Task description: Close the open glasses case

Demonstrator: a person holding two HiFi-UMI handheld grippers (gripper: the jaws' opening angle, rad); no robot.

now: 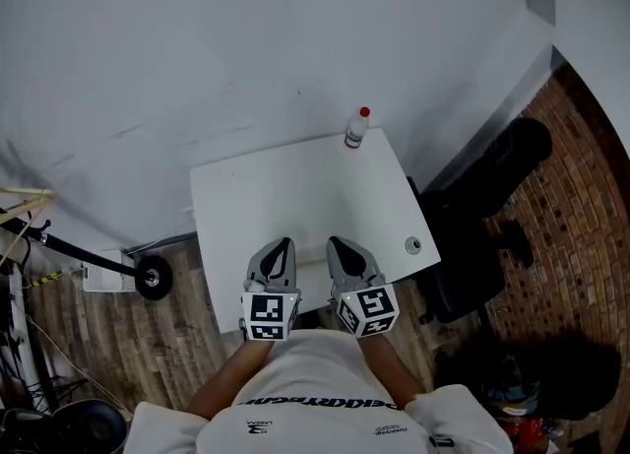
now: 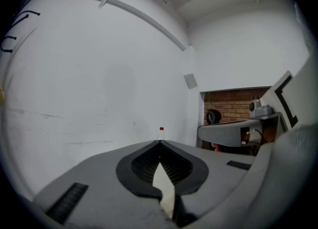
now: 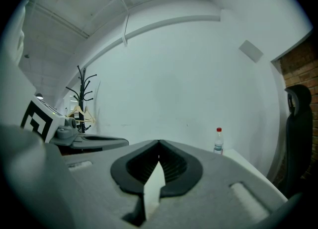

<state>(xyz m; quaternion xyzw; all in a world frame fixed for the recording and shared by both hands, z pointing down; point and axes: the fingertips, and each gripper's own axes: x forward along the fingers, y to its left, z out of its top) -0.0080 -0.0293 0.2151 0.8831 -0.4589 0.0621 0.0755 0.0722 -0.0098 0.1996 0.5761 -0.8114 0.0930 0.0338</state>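
No glasses case shows in any view. A white table (image 1: 295,196) stands in front of me. My left gripper (image 1: 284,244) and my right gripper (image 1: 334,242) hover side by side over its near edge, both pointing away from me. Each has its jaws closed tip to tip with nothing between them. In the left gripper view the left gripper (image 2: 160,142) looks along the table toward a white wall. The right gripper (image 3: 159,142) shows the same in the right gripper view.
A small bottle with a red cap (image 1: 356,129) (image 2: 161,133) (image 3: 218,141) stands at the table's far edge. A small round grey object (image 1: 412,244) lies near the right edge. A black chair (image 1: 492,206) is right of the table, a wheel (image 1: 153,277) left.
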